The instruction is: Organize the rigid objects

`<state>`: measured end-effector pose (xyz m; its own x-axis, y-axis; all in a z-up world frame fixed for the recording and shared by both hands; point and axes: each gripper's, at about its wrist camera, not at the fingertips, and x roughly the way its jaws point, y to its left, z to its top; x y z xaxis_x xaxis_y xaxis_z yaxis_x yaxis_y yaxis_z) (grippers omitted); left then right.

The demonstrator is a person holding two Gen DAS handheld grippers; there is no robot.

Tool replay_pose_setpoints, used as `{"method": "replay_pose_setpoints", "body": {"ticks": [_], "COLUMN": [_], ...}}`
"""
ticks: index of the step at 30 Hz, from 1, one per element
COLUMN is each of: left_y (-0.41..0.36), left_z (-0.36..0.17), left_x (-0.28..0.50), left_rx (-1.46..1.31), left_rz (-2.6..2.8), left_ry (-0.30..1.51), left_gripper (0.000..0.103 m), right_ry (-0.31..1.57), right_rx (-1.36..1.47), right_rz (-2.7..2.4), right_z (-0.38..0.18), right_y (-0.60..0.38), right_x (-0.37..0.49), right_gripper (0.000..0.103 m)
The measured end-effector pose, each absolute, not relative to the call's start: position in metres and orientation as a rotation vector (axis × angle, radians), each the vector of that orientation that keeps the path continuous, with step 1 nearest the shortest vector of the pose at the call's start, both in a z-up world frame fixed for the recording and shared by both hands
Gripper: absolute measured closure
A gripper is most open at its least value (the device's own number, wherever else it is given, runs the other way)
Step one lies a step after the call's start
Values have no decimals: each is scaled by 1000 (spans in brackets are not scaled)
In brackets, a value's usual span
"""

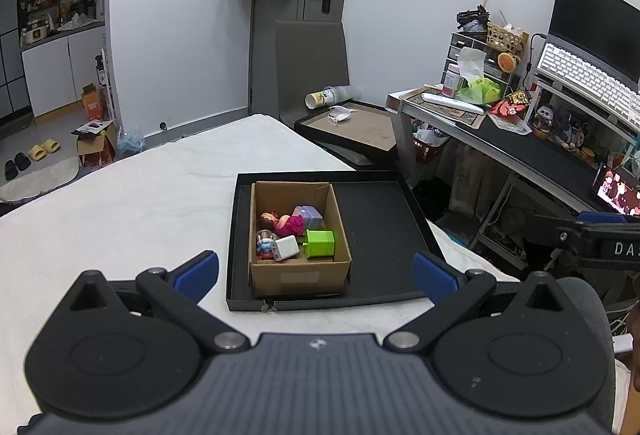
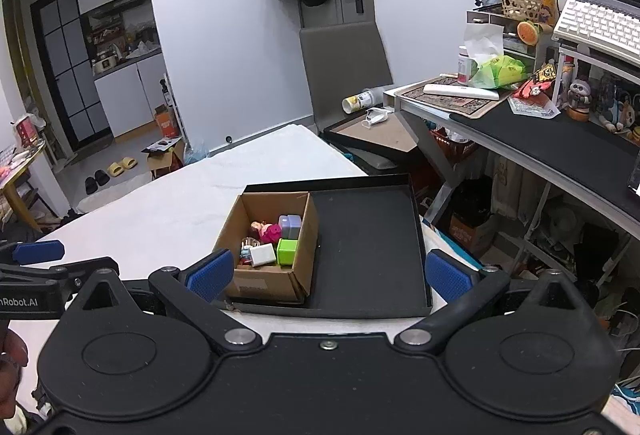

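i see a white cloth-covered surface point(image 1: 132, 203), its far corner reaching toward the grey chair. directly on it lies one thing: a shallow black tray point(image 1: 384, 231) with low walls, set near the right edge. the tray's front wall shows a small nick at its lower left corner. inside the tray, against its left wall, stands a brown cardboard box point(image 1: 300, 275); the tray's right half is bare black lining.
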<state>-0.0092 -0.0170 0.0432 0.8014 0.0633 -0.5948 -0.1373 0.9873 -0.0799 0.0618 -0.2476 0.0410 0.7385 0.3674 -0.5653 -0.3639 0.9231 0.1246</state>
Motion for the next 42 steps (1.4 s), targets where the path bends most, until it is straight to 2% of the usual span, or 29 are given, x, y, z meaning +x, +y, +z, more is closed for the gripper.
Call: {"method": "replay_pose_setpoints", "body": {"ticks": [42], "left_y": [-16], "left_z": [41], "left_x": [-4], "left_rx": [-128], "left_rz": [106], "left_ry": [650], "left_gripper": [1], "right_ry": [655], "right_rx": [-7], "right_rz": [400], "right_z": [30], "right_y": [-244], "right_x": [68], "right_gripper": [0]}}
